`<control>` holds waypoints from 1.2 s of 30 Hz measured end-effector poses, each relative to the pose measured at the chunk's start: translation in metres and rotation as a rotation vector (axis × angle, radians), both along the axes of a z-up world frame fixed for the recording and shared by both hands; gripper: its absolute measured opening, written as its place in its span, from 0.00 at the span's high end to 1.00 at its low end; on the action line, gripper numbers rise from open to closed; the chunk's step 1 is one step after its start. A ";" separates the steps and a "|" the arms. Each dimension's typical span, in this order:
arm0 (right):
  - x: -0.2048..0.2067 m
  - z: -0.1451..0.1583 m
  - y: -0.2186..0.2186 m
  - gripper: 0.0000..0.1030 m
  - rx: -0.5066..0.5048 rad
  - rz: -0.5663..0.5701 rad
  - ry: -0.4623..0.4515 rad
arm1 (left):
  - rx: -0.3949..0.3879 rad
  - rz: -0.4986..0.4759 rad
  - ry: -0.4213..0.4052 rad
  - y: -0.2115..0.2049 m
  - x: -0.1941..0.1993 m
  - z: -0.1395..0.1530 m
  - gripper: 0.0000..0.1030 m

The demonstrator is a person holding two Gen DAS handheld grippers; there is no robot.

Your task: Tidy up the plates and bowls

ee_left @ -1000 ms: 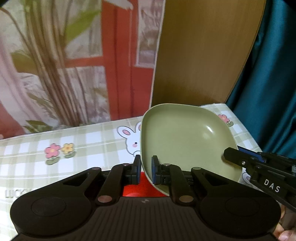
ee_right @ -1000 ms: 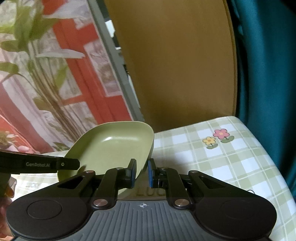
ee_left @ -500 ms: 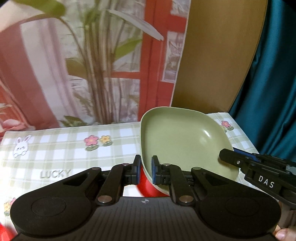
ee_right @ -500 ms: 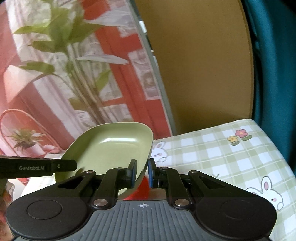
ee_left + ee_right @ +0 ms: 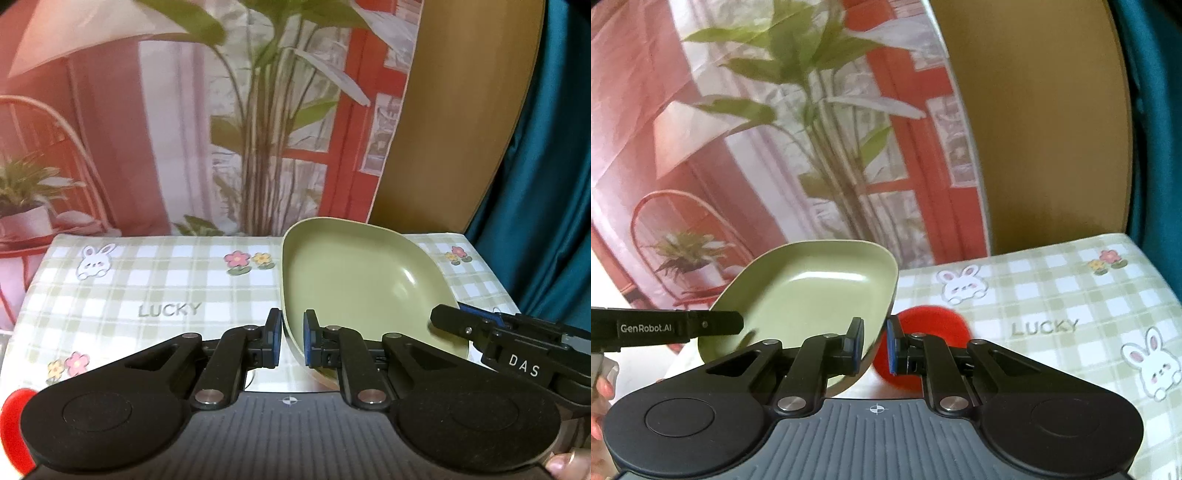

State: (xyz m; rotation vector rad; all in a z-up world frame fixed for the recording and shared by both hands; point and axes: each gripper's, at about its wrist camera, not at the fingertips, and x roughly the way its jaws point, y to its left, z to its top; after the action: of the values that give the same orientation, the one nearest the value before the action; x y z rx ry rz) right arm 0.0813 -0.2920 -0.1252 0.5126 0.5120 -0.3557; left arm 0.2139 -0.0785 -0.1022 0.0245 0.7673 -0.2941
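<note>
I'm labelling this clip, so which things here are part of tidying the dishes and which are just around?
Part of the job:
- green plate, gripped by both
- left gripper
- right gripper
- red dish

Just around:
- checked tablecloth
- plant backdrop
- teal curtain

I see the plate above the tablecloth, a bowl below its right edge, plants behind.

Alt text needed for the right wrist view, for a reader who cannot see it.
The right tool pinches one rim of a tilted green square plate, held above a green checked tablecloth printed with rabbits and the word LUCKY. The left tool reaches in from the left to the plate's opposite edge. A red round dish sits on the cloth just beyond.
</note>
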 end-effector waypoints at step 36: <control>-0.028 -0.052 0.081 0.85 0.112 0.112 0.160 | -0.007 -0.045 0.138 0.053 -0.035 -0.067 0.87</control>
State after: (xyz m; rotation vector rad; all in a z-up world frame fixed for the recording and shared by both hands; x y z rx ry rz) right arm 0.0532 -0.2112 -0.1775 0.5636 0.7159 -0.2628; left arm 0.1788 -0.0255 -0.1689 0.0152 0.9036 -0.3439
